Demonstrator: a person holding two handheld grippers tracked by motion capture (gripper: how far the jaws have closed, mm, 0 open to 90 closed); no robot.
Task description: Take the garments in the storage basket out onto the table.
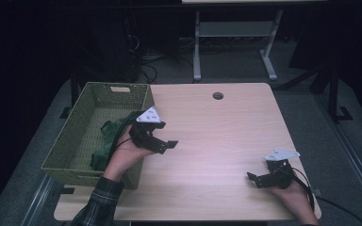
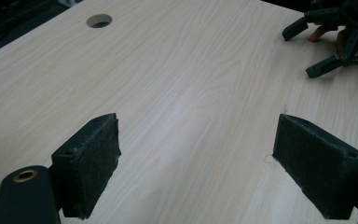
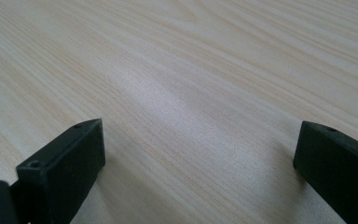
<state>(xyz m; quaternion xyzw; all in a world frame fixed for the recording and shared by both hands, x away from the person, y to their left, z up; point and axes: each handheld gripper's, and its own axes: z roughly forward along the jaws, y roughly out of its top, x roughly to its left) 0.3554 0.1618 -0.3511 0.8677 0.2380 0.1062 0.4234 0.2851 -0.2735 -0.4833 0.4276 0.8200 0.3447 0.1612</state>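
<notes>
Nearest the person's edge of the wooden table (image 1: 217, 141), the right gripper (image 1: 254, 178) lies low on the boards, well away from the green woven basket (image 1: 75, 136), its jaws spread wide with bare wood between them; in the right gripper view the two black pads (image 3: 65, 168) frame nothing at all. It looks parked, out of the way.

A little farther in, the left gripper (image 1: 167, 145) hangs just beside the basket's near corner, over the tabletop, its jaws also parted and empty. The left gripper view looks across bare wood between its pads (image 2: 88, 158) toward the other gripper (image 2: 326, 46) at the far side.

Inside the basket lies a dark green cloth (image 1: 106, 141), bunched against the wall closest to the left hand (image 1: 122, 157). My guess is that the cloth is what is being handled, and the hand stays close to it for that reason.

Beyond the basket, a round cable hole (image 1: 218, 96) sits near the table's far edge.
</notes>
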